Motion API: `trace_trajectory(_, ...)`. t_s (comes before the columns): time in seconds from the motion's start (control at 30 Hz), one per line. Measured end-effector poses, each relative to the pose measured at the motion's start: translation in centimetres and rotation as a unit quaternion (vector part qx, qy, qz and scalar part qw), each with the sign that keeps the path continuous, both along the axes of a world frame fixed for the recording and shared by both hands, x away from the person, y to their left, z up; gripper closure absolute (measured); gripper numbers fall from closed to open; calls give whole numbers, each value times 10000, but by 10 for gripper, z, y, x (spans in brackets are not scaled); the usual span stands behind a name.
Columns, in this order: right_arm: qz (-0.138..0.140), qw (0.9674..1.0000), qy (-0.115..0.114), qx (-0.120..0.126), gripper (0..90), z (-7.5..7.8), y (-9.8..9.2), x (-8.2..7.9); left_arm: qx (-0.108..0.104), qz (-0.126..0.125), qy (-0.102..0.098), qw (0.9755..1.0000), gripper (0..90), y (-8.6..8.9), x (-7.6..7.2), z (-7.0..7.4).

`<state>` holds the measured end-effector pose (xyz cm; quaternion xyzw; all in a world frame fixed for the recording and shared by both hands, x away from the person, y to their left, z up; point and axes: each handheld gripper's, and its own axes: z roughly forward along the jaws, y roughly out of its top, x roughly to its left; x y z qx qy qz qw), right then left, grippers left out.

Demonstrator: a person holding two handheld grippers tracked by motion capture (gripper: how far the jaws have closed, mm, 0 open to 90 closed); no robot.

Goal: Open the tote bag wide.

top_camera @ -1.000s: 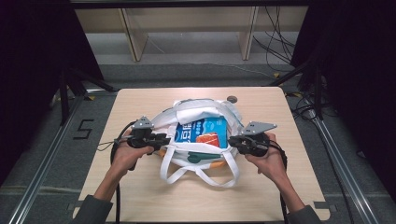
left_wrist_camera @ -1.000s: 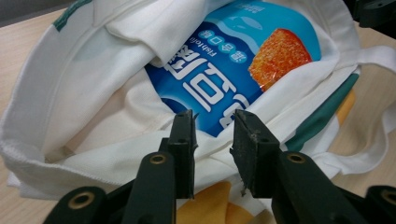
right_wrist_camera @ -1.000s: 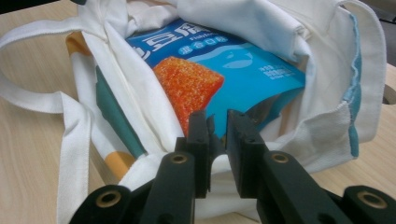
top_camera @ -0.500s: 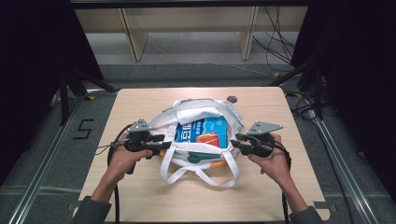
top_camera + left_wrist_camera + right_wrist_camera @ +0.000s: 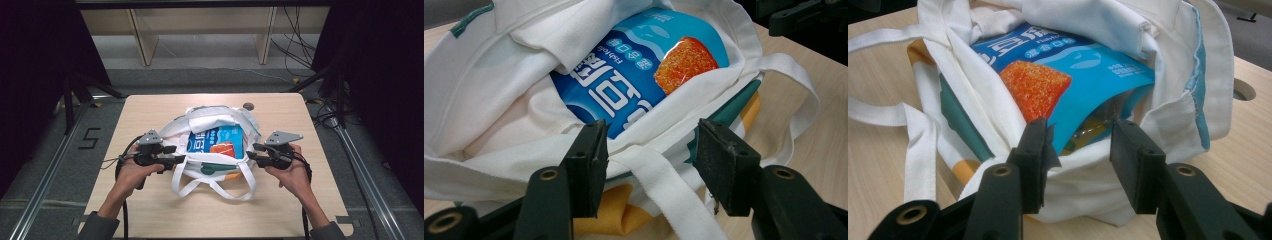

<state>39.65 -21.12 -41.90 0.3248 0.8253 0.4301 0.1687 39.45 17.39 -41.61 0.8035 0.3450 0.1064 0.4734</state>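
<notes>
On the desk [image 5: 150, 210] the white tote bag [image 5: 210, 125] lies open around a blue snack packet [image 5: 217, 142], its rim running between the just-opening jaws of the left hand-held gripper [image 5: 181, 159] and the right hand-held gripper [image 5: 251, 152], neither pressing it.

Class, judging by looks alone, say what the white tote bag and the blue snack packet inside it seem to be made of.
White tote bag: probably woven cotton or canvas, matte, softly creased, with stitched straps. Blue snack packet: likely glossy printed plastic film, smooth and faintly shiny.
</notes>
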Motion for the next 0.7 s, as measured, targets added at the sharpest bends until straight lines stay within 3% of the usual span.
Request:
trace_trajectory(0.53, 9, 9998, -217, 31, 467, 2, -4, -5, -48, -34, -54, 10000, 371, -1, -8, 7)
trace_trajectory(0.63, -122, 9997, -215, 55, 451, 3, -5, -7, -19, -9, -75, 10000, 359, -2, -11, 8)
trace_trajectory(0.7, -41, 9996, -291, 30, 440, 3, -7, -7, -22, -33, -93, 9999, 353, -3, -13, 8)
